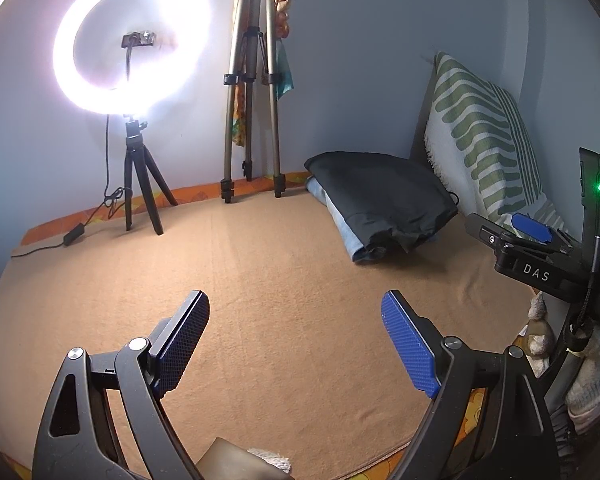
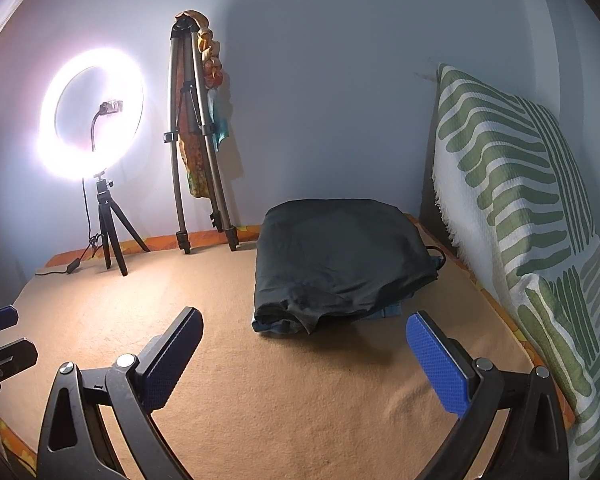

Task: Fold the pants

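The left claw point(image 1: 296, 312) is hovering wide open over the tan blanket point(image 1: 260, 280) with nothing between its blue pads. The right claw point(image 2: 304, 330) is also gaping open and empty, pointing at the pants point(image 2: 340, 256). The dark pants are lying folded on top of a blue garment point(image 1: 344, 224) at the far right of the bed, near the striped pillow point(image 2: 520, 208). A ring light point(image 1: 128, 36) is glowing beside a tripod point(image 1: 252, 80) against the wall.

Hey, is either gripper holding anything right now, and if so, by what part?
Nothing is held. The left gripper and right gripper both stand open over the tan blanket; the folded dark pants lie untouched.
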`<state>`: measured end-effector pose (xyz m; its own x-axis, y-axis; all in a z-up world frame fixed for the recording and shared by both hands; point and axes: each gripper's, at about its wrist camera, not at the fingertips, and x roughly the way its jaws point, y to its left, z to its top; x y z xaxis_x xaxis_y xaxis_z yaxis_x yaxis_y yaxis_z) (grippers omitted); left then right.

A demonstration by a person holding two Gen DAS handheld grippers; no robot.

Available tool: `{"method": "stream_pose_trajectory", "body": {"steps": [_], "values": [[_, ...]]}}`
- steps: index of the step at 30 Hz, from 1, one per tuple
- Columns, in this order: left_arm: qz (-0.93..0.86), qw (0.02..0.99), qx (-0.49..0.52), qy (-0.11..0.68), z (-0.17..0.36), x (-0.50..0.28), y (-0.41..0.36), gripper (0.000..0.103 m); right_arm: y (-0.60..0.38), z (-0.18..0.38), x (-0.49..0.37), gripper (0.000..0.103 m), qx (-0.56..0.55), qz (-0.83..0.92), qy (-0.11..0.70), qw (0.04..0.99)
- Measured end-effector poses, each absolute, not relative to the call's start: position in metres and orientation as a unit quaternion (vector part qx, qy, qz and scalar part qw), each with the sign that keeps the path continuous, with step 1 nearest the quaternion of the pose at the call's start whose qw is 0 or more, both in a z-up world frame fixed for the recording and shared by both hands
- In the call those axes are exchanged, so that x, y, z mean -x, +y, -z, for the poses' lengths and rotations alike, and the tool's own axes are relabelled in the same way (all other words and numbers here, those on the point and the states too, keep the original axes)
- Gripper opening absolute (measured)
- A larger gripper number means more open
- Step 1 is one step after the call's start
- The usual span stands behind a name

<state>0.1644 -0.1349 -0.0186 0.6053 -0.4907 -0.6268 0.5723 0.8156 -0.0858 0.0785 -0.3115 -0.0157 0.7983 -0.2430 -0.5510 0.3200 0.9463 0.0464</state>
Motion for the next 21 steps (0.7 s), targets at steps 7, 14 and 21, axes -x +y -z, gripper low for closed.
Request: {"method": "stream_pose_trajectory", "body": {"steps": [7,14,21], "values": [[0.296,0.894,-0.059,0.333,0.0194,-0.1652,-0.1347,0.088,-0.31,0.017,-0.079,0.103,-0.068,0.146,0.282,0.946],[0.298,0.891,-0.058,0.337,0.0197,-0.1648,-0.1343,0.088,-0.3091,0.017,-0.0782,0.103,-0.067,0.146,0.282,0.946],[0.297,0.892,-0.057,0.336,0.019,-0.165,-0.1342,0.088,-0.3093,0.0171,-0.0785,0.103,-0.067,0.146,0.282,0.946]]}}
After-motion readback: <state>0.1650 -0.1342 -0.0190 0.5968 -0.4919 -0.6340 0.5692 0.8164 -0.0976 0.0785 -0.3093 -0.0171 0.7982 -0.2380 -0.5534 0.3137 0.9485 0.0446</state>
